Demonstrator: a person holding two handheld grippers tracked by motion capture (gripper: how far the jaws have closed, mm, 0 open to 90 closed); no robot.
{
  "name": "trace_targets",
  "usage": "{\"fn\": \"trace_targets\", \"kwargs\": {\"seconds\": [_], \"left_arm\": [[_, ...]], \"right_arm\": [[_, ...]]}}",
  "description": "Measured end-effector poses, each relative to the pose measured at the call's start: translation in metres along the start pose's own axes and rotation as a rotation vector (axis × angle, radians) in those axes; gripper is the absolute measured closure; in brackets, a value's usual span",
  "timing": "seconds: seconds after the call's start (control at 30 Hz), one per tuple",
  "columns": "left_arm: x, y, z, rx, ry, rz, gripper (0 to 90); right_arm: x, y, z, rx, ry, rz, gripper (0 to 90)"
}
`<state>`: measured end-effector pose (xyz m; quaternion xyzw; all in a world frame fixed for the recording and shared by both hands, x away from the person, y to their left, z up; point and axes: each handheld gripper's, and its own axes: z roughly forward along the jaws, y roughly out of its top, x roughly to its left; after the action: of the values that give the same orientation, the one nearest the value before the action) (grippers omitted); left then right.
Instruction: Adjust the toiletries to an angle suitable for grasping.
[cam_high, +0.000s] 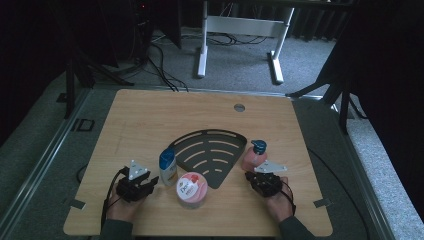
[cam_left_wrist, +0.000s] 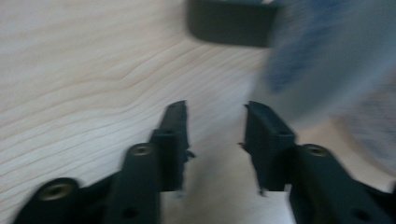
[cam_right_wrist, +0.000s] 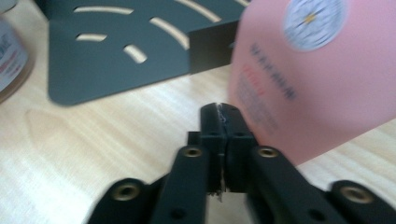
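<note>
My left gripper (cam_high: 151, 181) rests low on the wooden table (cam_high: 150, 115), just left of a white bottle with a blue cap (cam_high: 167, 166). In the left gripper view its jaws (cam_left_wrist: 215, 109) stand apart with only bare wood between them, and the bottle (cam_left_wrist: 322, 60) is a blur to the upper right. My right gripper (cam_high: 250, 176) sits just below a pink pump bottle (cam_high: 254, 156) with a blue pump. In the right gripper view its jaws (cam_right_wrist: 223, 109) are pressed together, empty, beside the pink bottle (cam_right_wrist: 317, 79).
A black fan-shaped slotted shelf (cam_high: 212, 155) lies flat at the table's middle, between the two bottles. A round pink jar with a white label (cam_high: 192, 190) stands in front of it. A white desk frame (cam_high: 240, 30) stands on the floor beyond.
</note>
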<state>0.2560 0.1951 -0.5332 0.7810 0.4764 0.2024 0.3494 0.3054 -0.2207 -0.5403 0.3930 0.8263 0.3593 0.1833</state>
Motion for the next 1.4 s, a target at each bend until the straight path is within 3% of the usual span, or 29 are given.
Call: {"fn": "trace_targets", "kwargs": {"seconds": [0.27,0.53,0.77,1.1,1.4], "left_arm": [[-0.024,-0.005,-0.02,-0.022,-0.08,0.081,89.2],[-0.046,-0.002,-0.011,-0.016,-0.149,0.16,89.8],[-0.049,0.006,0.006,-0.016,-0.096,0.17,89.8],[-0.051,0.012,0.021,-0.017,-0.083,0.174,89.7],[-0.044,0.016,0.031,-0.011,-0.033,0.121,89.6]], "right_arm": [[0.008,-0.003,0.002,0.021,0.01,-0.033,82.5],[0.009,-0.004,0.004,0.024,0.011,-0.034,82.1],[0.009,-0.004,0.002,0.018,0.014,-0.032,82.5],[0.009,-0.005,0.003,0.018,0.014,-0.037,82.6],[0.01,-0.005,0.003,0.019,0.015,-0.038,82.9]]}}
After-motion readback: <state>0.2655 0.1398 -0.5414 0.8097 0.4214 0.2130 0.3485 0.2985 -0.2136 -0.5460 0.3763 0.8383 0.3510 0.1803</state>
